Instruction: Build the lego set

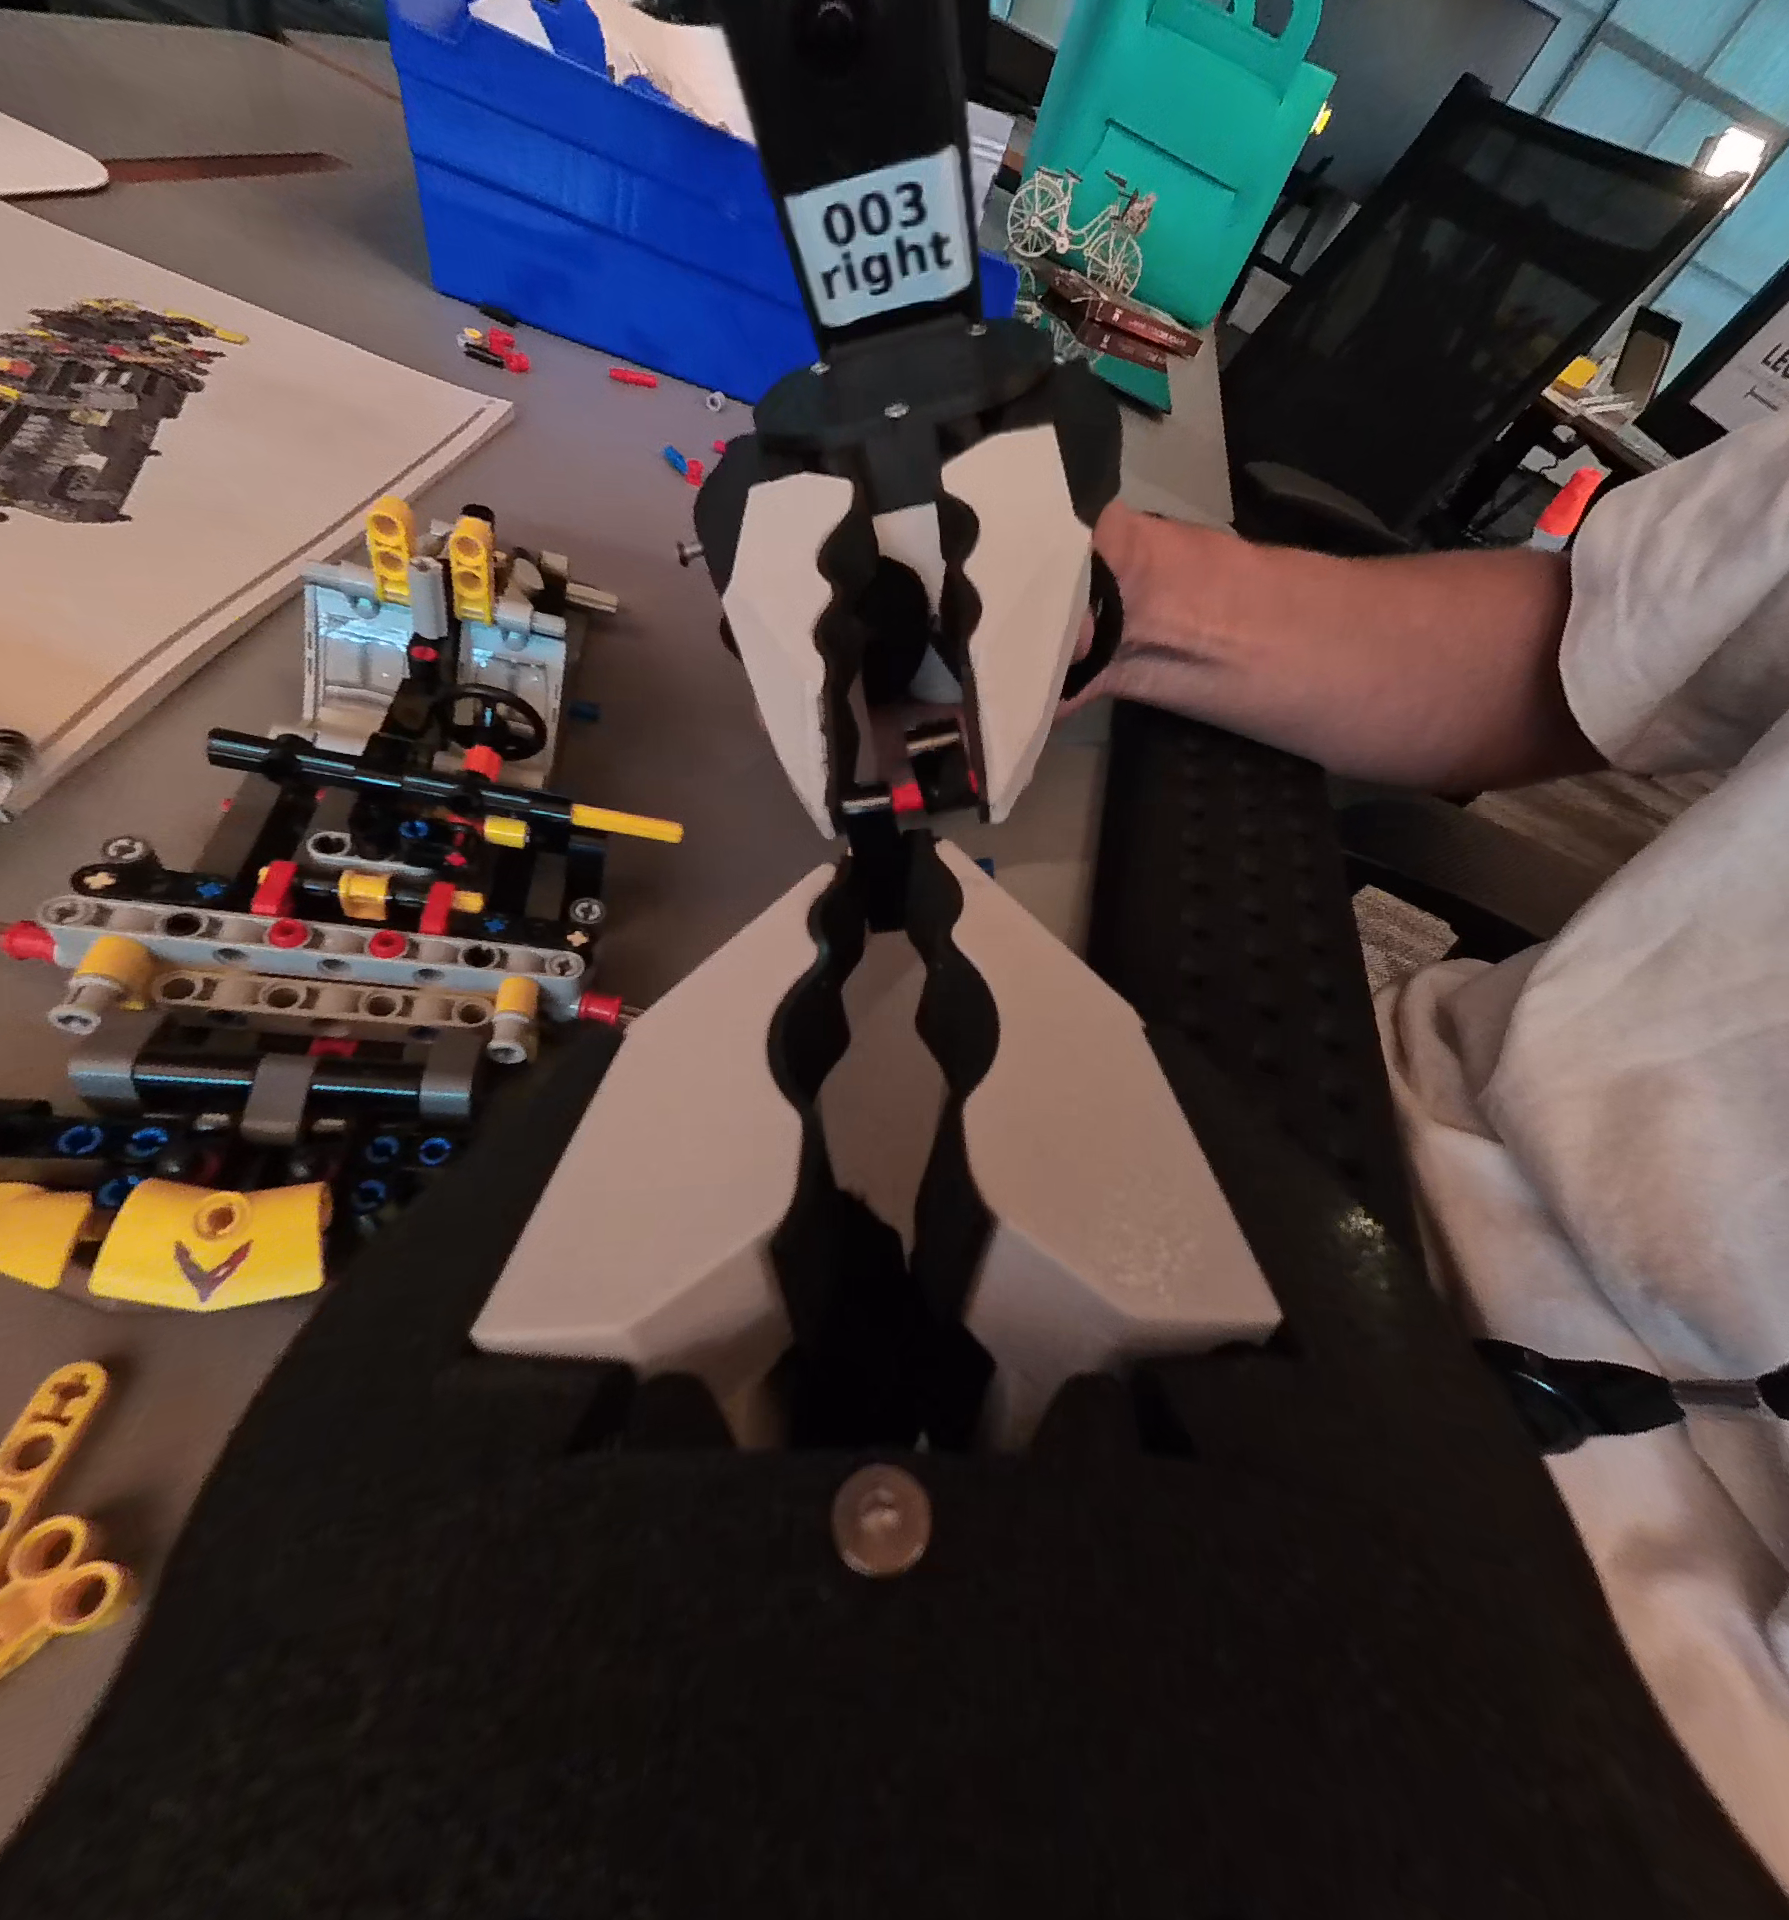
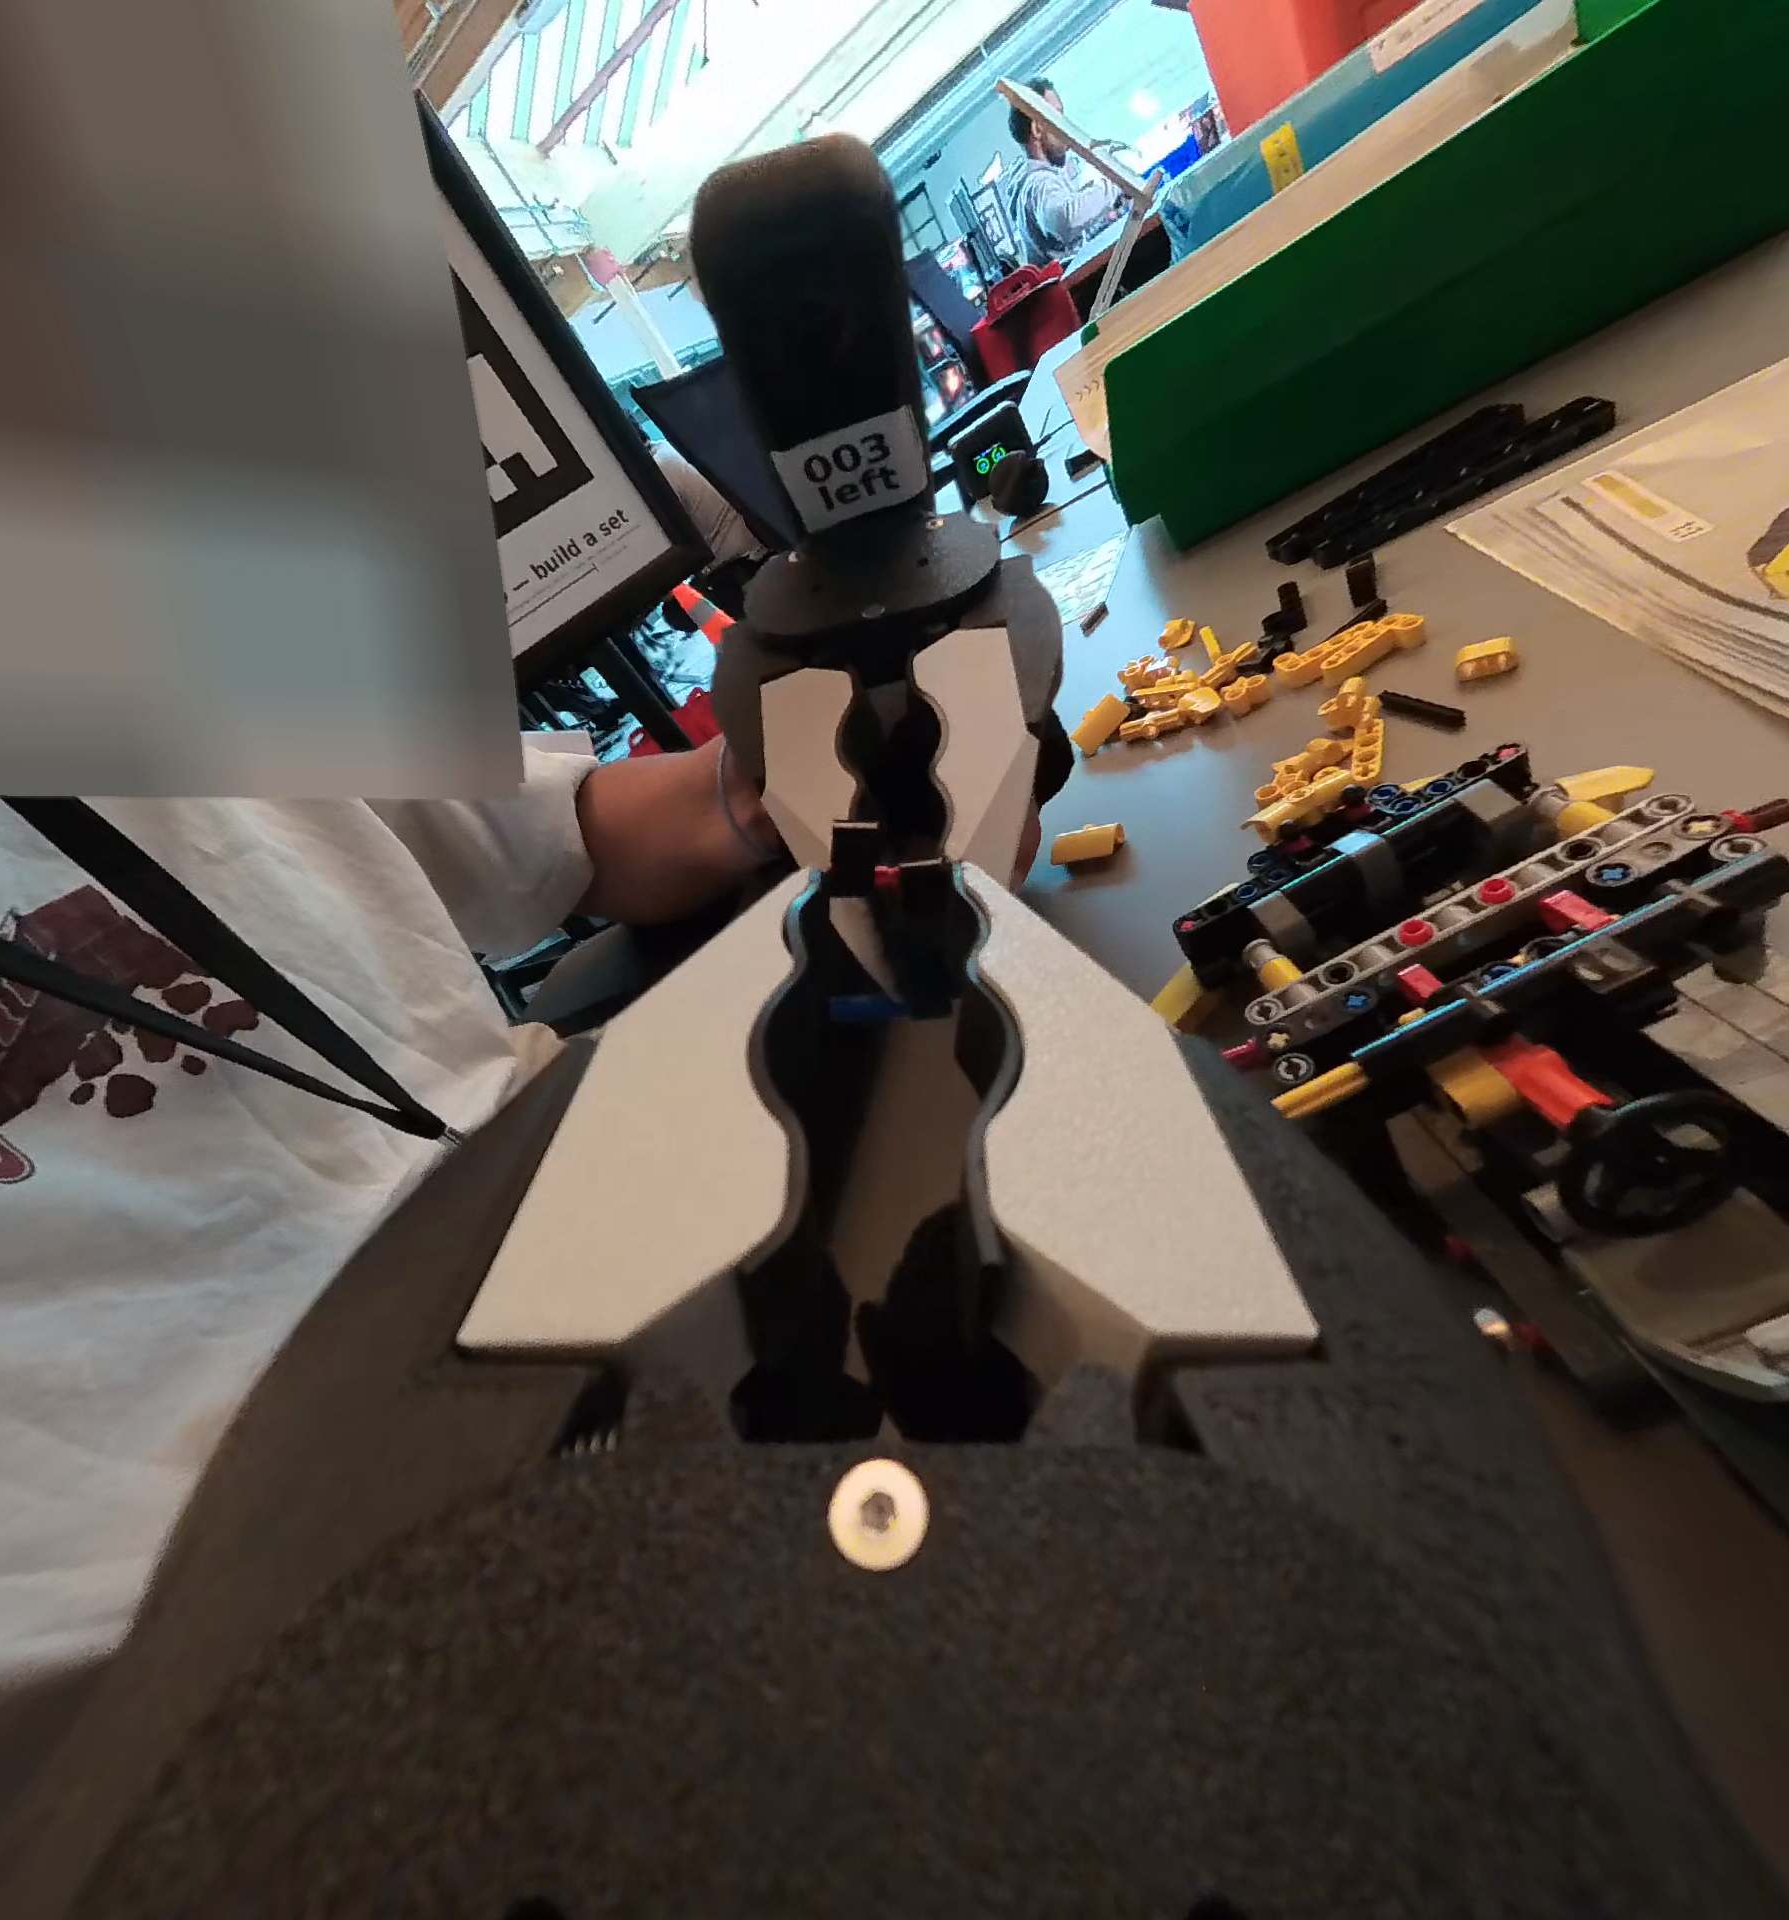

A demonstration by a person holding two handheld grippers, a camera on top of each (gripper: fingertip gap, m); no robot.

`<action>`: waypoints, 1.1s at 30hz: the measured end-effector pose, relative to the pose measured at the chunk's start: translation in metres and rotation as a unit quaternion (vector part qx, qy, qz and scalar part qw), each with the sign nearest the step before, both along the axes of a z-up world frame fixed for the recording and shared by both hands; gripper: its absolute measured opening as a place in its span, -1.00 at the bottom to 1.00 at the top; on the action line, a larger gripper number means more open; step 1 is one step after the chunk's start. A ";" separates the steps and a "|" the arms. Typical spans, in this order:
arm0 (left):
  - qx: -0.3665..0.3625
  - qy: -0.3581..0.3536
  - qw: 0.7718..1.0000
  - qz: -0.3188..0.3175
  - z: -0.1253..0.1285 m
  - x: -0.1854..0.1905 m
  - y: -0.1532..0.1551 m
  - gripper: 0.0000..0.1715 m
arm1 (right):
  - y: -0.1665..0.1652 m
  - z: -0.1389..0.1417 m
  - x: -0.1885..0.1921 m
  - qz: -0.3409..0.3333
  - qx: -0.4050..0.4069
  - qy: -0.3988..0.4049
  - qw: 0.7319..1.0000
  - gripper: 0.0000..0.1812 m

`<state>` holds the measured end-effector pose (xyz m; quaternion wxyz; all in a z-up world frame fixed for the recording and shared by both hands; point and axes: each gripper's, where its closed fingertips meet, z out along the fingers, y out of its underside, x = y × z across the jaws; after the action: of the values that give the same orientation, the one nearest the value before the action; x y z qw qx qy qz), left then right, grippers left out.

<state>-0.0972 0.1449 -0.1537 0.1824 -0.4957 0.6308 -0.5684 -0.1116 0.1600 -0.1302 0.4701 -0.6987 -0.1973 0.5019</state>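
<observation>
Two grippers are met tip to tip above the table edge, so a small sub-assembly can be pressed together in mid-air instead of on the crowded surface.

In the left wrist view, the left gripper point(image 1: 885, 883) is clenched on a small black piece point(image 1: 882, 868), and the right gripper point(image 1: 895, 800) facing it is clamped on a black part with a red pin point(image 1: 906, 798). The half-built car chassis point(image 1: 329, 935) is parked on the table point(image 1: 661, 499) to the side, near the instruction booklet point(image 1: 194, 488), with the blue bin point(image 1: 578, 197) further back.

In the right wrist view, the right gripper point(image 2: 885, 914) is closed on a black piece with a blue pin point(image 2: 859, 1008) sticking out sideways. The left gripper point(image 2: 874, 831) is held just beyond. Room seems tight on the table side: the chassis point(image 2: 1492, 987) and loose yellow parts point(image 2: 1285, 686) are close by, so pulling back toward the body looks like the safer way out.
</observation>
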 end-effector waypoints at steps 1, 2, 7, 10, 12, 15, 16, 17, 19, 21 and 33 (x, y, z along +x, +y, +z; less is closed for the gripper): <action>0.001 0.002 1.000 0.001 -0.001 0.000 0.000 -0.94 | 0.001 -0.001 0.000 -0.003 0.003 -0.007 1.000 -0.77; 0.001 0.003 1.000 0.002 -0.001 0.000 0.001 -0.94 | 0.001 -0.002 0.000 -0.007 0.005 -0.012 1.000 -0.77; 0.018 0.001 1.000 0.011 -0.003 0.002 0.003 -0.94 | 0.003 -0.005 0.001 -0.021 0.030 -0.030 0.999 -0.77; 0.029 -0.001 1.000 0.011 -0.003 0.002 0.003 -0.94 | 0.003 -0.005 0.001 -0.018 0.027 -0.031 0.999 -0.77; 0.035 -0.009 0.999 0.004 -0.001 0.001 0.000 -0.94 | 0.002 -0.005 0.001 -0.014 0.027 -0.027 0.999 -0.83; 0.037 -0.013 0.999 -0.002 0.000 0.000 -0.002 -0.94 | -0.001 -0.004 0.000 -0.007 0.035 -0.031 0.999 -0.83; 0.035 -0.014 0.999 -0.002 0.000 0.000 -0.002 -0.94 | -0.001 -0.003 0.000 -0.007 0.036 -0.030 0.999 -0.83; 0.037 -0.014 0.999 -0.002 0.000 0.000 -0.002 -0.94 | -0.001 -0.003 0.000 -0.005 0.034 -0.027 0.999 -0.83; 0.035 -0.014 0.999 0.001 0.001 0.000 -0.001 -0.94 | 0.000 -0.002 0.001 -0.005 0.027 -0.020 0.999 -0.83; 0.024 -0.016 1.000 0.008 0.003 0.001 0.002 -0.94 | 0.003 0.000 0.002 -0.007 0.010 0.000 1.000 -0.83; -0.107 -0.032 0.990 0.081 0.023 0.003 0.041 -0.94 | 0.021 0.038 0.054 -0.158 0.071 0.026 0.985 -0.73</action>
<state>-0.0946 0.1860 -0.1306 0.1935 -0.5435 0.5180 -0.6316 -0.0576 0.1807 -0.0922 0.5965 -0.6727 -0.1071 0.4245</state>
